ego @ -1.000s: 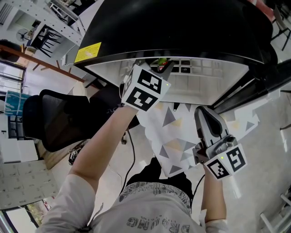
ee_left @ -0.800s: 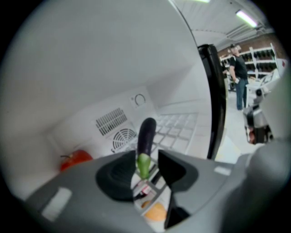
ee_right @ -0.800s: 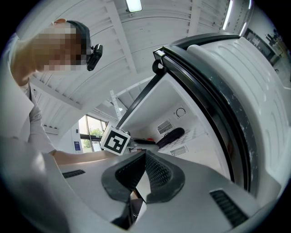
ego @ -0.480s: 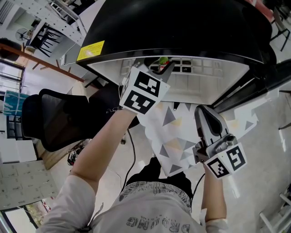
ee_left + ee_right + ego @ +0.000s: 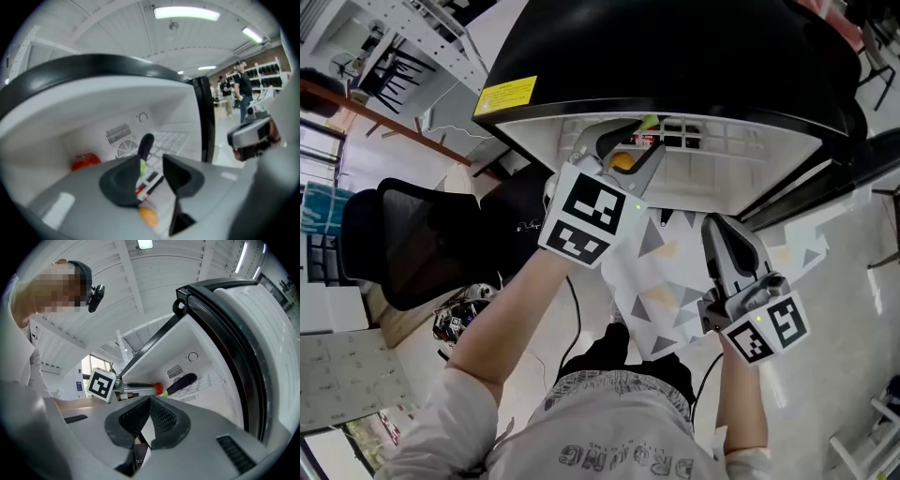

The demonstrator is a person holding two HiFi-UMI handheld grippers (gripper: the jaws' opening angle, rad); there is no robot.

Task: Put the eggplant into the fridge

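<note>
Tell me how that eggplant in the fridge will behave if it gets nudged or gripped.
The eggplant is long and round-bodied, so a sideways push would probably roll it on the shelf. Its dark skin looks smooth, so jaws might slip on it. It holds a straight shape, so it is likely stiff rather than floppy.

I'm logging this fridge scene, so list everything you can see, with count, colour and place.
fridge: one, black outside, white inside, open in front of the person
eggplant: one, dark purple with a green stem, on the fridge shelf beyond the left jaws
round item: one, red, far left inside the fridge
small item: one, orange, on the shelf near the left jaws
label: one, yellow, on the fridge's top corner
office chair: one, black, to the person's left
patterned mat: one, white with grey and tan triangles, on the floor before the fridge
left gripper: grey, open, reaching into the fridge
right gripper: grey, shut, empty, held back
</note>
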